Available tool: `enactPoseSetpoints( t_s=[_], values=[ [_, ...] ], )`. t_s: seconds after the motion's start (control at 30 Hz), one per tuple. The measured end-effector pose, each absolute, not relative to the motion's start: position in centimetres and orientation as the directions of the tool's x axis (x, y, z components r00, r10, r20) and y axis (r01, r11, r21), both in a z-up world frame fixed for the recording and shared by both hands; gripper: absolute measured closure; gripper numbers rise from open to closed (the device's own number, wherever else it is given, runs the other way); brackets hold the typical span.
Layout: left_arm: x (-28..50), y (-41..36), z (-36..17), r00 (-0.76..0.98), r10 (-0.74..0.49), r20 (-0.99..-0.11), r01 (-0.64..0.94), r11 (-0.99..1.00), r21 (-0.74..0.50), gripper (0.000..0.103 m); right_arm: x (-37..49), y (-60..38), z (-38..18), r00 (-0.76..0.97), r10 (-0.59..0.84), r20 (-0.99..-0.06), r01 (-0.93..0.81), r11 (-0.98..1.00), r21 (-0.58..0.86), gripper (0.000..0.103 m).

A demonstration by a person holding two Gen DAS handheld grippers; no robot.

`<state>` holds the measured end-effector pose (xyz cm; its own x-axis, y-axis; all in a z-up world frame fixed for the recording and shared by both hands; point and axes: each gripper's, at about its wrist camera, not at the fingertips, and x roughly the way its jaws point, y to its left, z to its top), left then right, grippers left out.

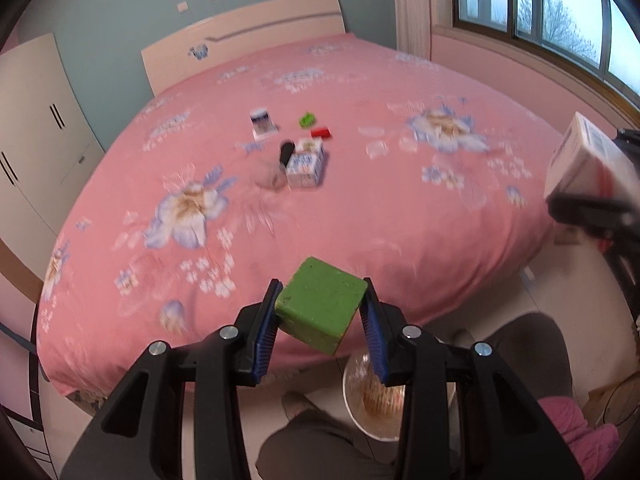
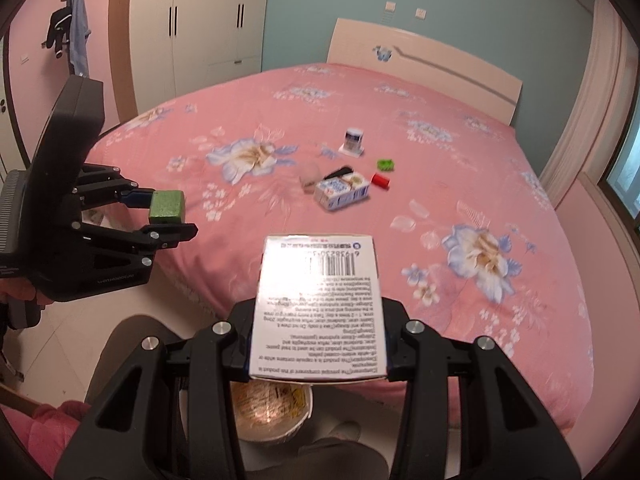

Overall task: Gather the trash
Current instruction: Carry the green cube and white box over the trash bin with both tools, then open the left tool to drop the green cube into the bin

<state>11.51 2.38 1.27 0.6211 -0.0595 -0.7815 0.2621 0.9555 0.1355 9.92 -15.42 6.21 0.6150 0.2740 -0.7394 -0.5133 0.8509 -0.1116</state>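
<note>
My left gripper (image 1: 322, 312) is shut on a green block (image 1: 322, 310), held above the bed's near edge; it also shows in the right wrist view (image 2: 167, 207). My right gripper (image 2: 318, 320) is shut on a white medicine box (image 2: 320, 300) with a barcode; the box also shows at the right edge of the left wrist view (image 1: 584, 160). A white trash bin (image 2: 276, 412) with wrappers inside stands on the floor below both grippers (image 1: 374, 392). On the pink bed lie a milk carton (image 2: 342, 190), a red piece (image 2: 381, 180), a small green piece (image 2: 385, 165), a black object (image 2: 338, 172) and a small white box (image 2: 354, 140).
The pink flowered bed (image 2: 400, 240) fills the middle of both views, its headboard (image 2: 424, 60) at the back. Wardrobes (image 2: 200, 20) stand to the left. A window (image 1: 560, 12) is on the right. The person's legs (image 1: 320, 440) are beside the bin.
</note>
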Motion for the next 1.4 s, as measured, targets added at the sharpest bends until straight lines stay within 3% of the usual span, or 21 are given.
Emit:
enactPoseSetpoints(
  t_s=[0.6, 1.4],
  values=[
    [11.6, 0.9, -12.2, 0.362, -0.092, -0.928, 0.305, 0.952, 0.025, 0.062, 10.3, -15.0, -6.9, 0.379, 0.234, -0.895, -0.542, 0.840, -0.010, 0.059],
    [11.6, -2.2, -27.9, 0.045, -0.094, -0.995, 0.327, 0.942, -0.074, 0.062, 11.0, -14.9, -24.9, 0.028, 0.161, -0.987, -0.516, 0.847, 0.124, 0.059]
  ],
)
